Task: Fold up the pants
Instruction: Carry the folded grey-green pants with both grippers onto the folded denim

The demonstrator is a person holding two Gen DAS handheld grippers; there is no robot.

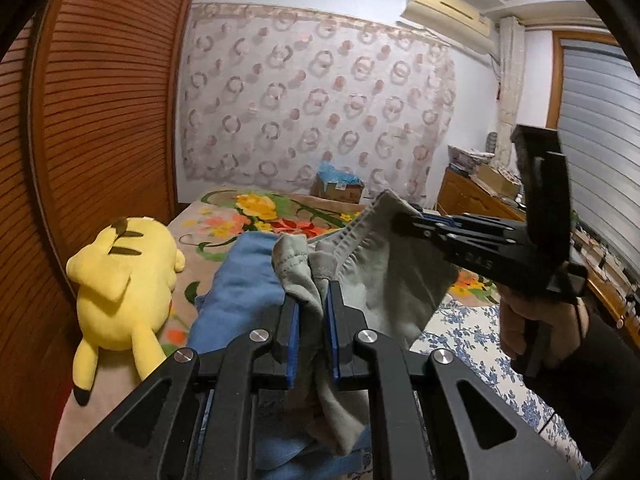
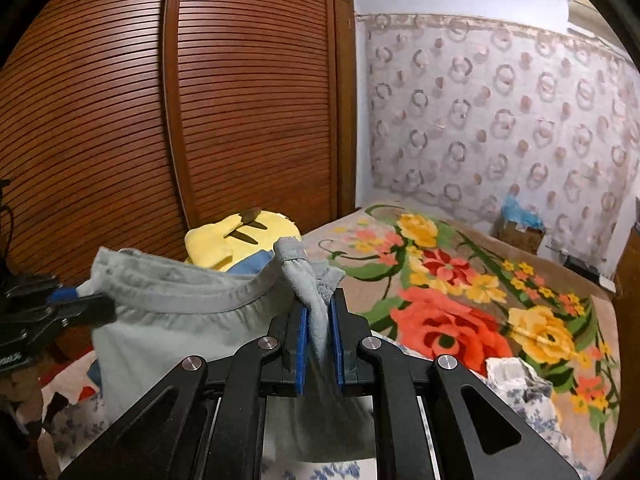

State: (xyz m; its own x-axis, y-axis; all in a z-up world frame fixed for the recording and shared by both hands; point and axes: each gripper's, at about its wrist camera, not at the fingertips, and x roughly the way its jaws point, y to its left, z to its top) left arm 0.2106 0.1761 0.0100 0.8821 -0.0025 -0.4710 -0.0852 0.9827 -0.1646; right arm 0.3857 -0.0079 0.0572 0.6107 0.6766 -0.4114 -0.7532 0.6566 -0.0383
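Grey pants (image 1: 372, 276) hang in the air over the bed, stretched by the waistband between both grippers. In the left wrist view my left gripper (image 1: 313, 300) is shut on a bunched end of the waistband. At the right, a hand (image 1: 532, 320) holds my right gripper (image 1: 404, 220), which is shut on the other end. In the right wrist view the right gripper (image 2: 319, 308) pinches grey fabric between its blue pads. The pants (image 2: 168, 320) sag leftward to the left gripper (image 2: 96, 304), which clamps the far corner.
A blue garment (image 1: 244, 280) lies under the pants on the floral blanket (image 2: 460, 300). A yellow plush toy (image 1: 124, 280) lies by the slatted wooden wardrobe (image 2: 240, 100). A cardboard box (image 1: 340, 188) stands at the far wall. A blue-flowered white cloth (image 1: 472, 332) covers the near right.
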